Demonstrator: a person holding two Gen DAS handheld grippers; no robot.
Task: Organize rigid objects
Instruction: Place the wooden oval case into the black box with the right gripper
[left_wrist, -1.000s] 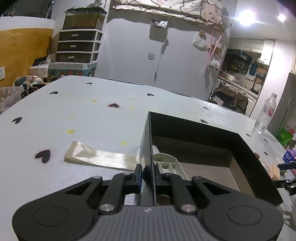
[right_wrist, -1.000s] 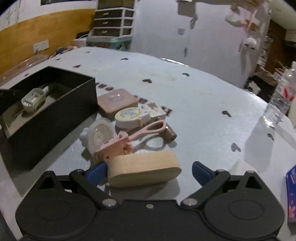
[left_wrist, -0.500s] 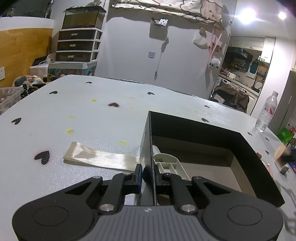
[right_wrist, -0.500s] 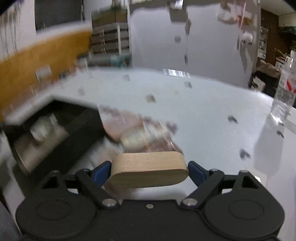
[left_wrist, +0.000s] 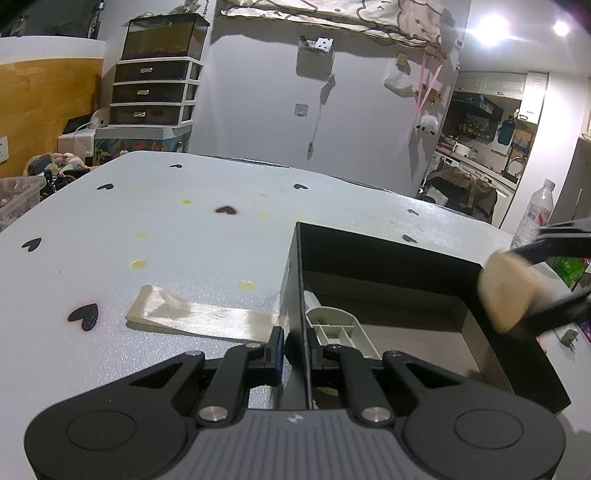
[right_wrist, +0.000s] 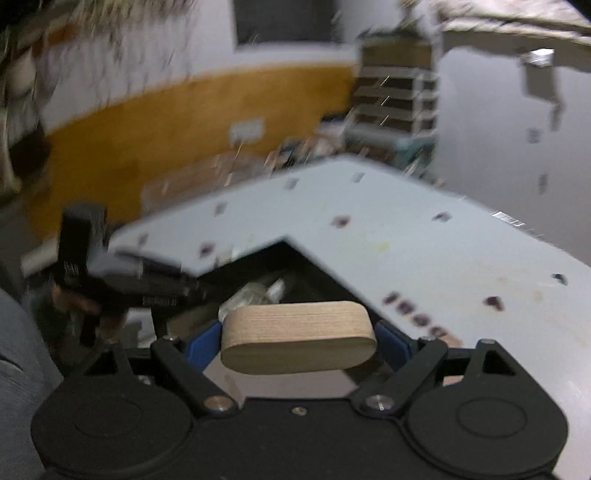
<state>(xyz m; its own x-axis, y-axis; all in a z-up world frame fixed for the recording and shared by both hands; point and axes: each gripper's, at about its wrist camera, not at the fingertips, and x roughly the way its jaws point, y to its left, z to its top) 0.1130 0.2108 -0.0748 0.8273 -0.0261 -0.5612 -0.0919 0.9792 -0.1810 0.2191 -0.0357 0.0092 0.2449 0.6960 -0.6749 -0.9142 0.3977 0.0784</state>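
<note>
The right gripper (right_wrist: 298, 341) clamps a rounded wooden block (right_wrist: 297, 341) endwise between its blue pads, held above the open black box (left_wrist: 424, 266); in the left wrist view the block shows blurred over the box's far-right corner. The left gripper (left_wrist: 295, 347) is pinched tight on the box's near-left wall. Inside the box, near that wall, lies a white compartmented piece (left_wrist: 338, 330), perhaps a small organizer. Just left of the box, a cream ribbon (left_wrist: 199, 317) lies flat on the white table (left_wrist: 166, 229).

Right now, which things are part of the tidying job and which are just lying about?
Part of the job:
wooden block in right hand-held gripper
black box held by left hand-held gripper
white holder inside

Just lying about:
ribbon
water bottle
</note>
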